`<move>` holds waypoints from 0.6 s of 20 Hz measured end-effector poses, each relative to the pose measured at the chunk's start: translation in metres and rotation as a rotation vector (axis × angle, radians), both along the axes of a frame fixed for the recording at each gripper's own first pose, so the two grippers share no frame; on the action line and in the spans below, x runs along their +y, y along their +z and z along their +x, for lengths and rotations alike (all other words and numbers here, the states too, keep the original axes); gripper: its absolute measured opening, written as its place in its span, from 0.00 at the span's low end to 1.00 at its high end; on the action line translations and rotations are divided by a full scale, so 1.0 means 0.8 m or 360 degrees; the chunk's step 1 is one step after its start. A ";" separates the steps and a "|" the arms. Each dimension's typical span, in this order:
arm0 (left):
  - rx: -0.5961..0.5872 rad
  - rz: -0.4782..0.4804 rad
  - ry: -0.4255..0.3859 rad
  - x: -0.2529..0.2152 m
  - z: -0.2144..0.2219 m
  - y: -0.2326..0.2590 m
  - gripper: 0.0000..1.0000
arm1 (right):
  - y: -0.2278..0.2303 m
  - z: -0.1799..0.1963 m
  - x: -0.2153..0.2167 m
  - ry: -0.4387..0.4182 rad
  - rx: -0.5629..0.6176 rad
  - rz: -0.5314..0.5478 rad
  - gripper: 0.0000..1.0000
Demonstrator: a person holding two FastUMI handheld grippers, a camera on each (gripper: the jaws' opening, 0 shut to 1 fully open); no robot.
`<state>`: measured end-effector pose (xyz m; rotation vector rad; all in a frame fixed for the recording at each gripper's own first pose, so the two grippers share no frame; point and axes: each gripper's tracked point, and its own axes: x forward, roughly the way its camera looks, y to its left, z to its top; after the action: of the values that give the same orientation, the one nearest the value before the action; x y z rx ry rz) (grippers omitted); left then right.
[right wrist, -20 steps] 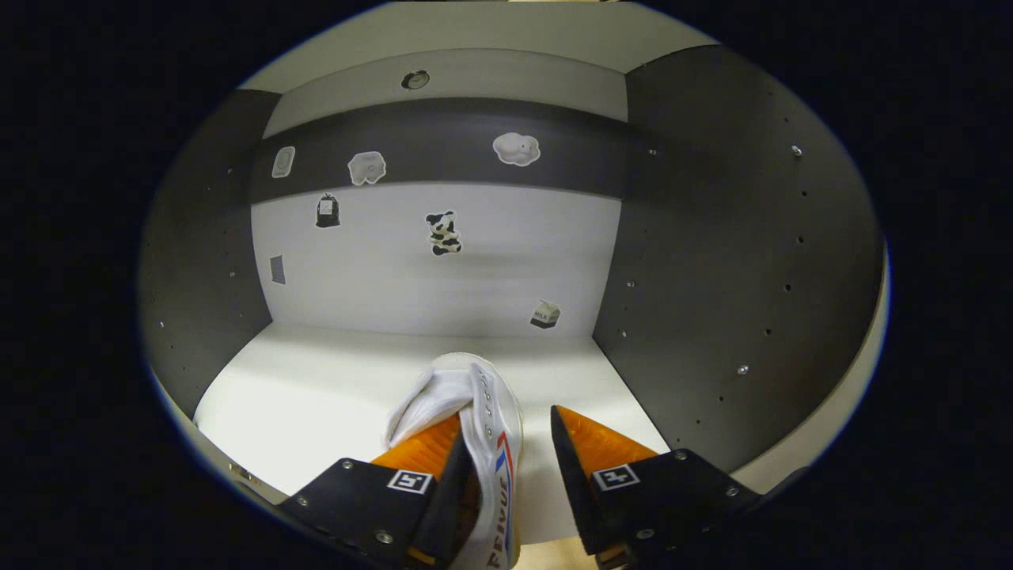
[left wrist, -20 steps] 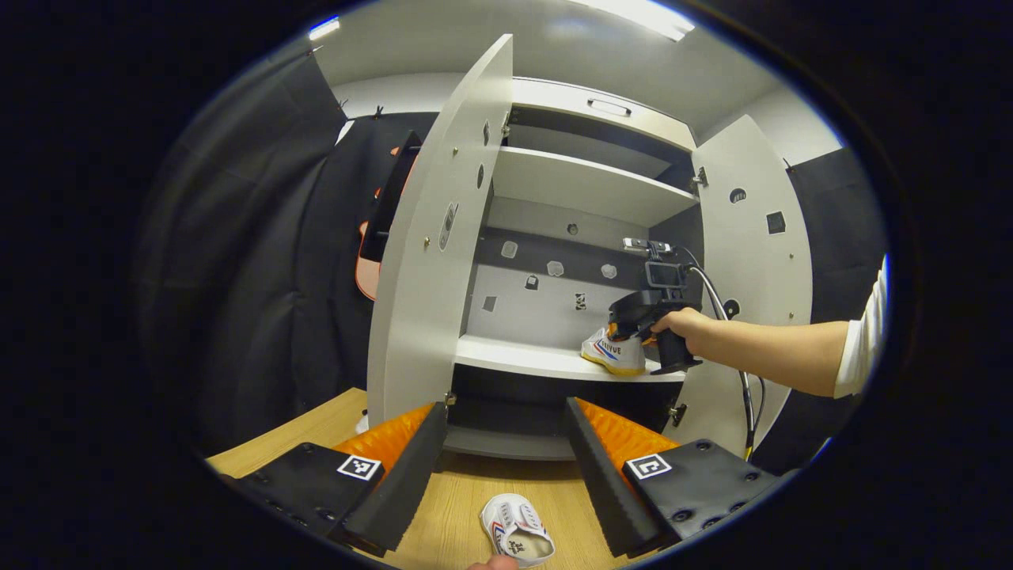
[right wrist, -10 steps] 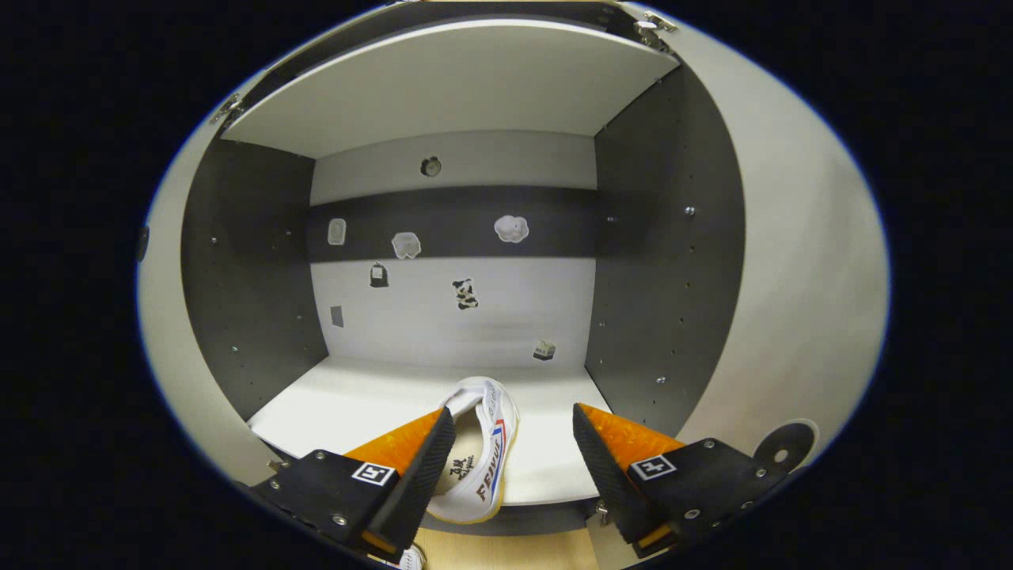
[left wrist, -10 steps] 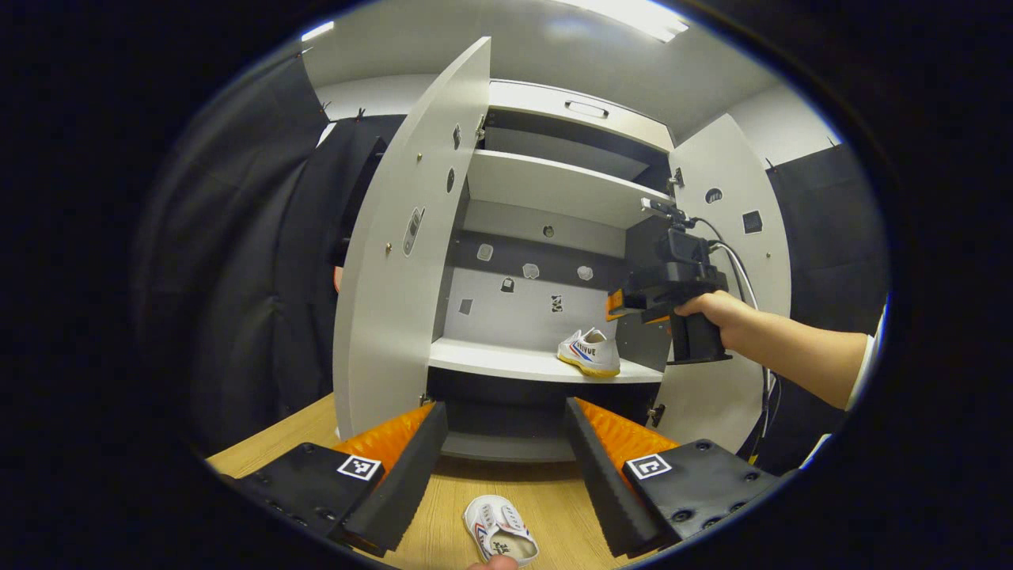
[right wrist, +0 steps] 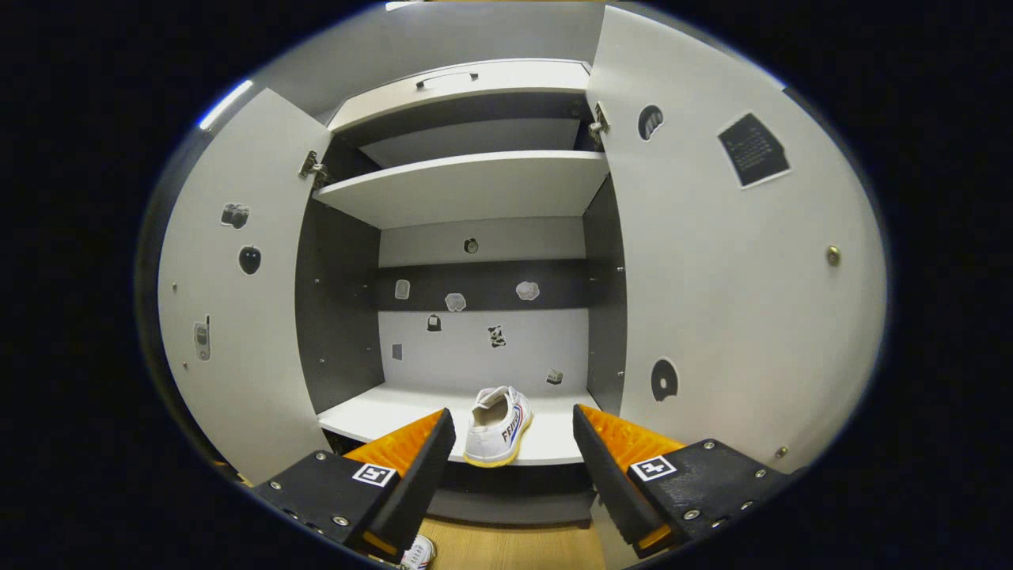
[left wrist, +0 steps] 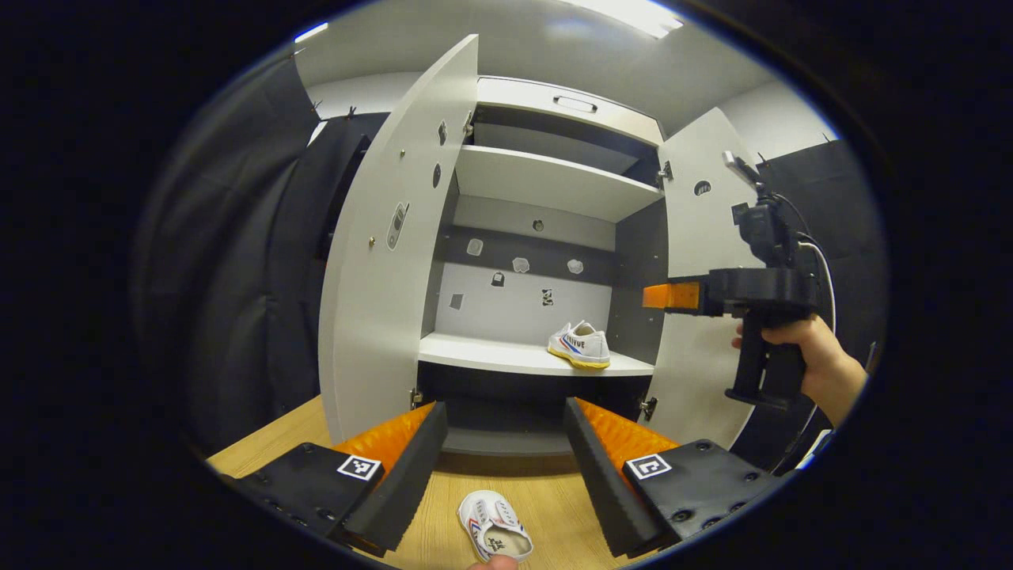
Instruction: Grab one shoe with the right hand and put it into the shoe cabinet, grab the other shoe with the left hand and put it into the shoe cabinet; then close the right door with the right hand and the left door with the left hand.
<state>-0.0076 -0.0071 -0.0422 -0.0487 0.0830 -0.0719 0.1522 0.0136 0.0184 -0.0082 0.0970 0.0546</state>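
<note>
Your light comes from above: a ceiling strip lamp point(left wrist: 625, 14) glares near-white at the top of the left gripper view, and a second streak point(right wrist: 225, 104) shows at the upper left of the right gripper view. The cabinet's white shelf point(left wrist: 522, 356) reads bright and evenly lit, while the recess under it point(left wrist: 514, 392) falls into deep shadow. Both views are sharp in the middle; you'll see straight door edges point(left wrist: 411, 158) bow strongly toward the rim.

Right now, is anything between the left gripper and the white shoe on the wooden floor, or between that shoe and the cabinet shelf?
Nothing visible blocks either. The left gripper is open above the white shoe on the wooden floor. Both cabinet doors stand open, and the white shelf has bare room left of the shoe already on it.
</note>
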 end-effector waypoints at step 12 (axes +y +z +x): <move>0.0111 0.0020 -0.0017 -0.020 -0.001 -0.032 0.99 | -0.080 -0.140 -0.016 -0.0032 -0.0052 -0.0070 0.92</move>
<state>-0.0087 -0.0233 -0.0680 -0.0380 0.1533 -0.0802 0.0398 0.0011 -0.0458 -0.0522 0.0654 0.0322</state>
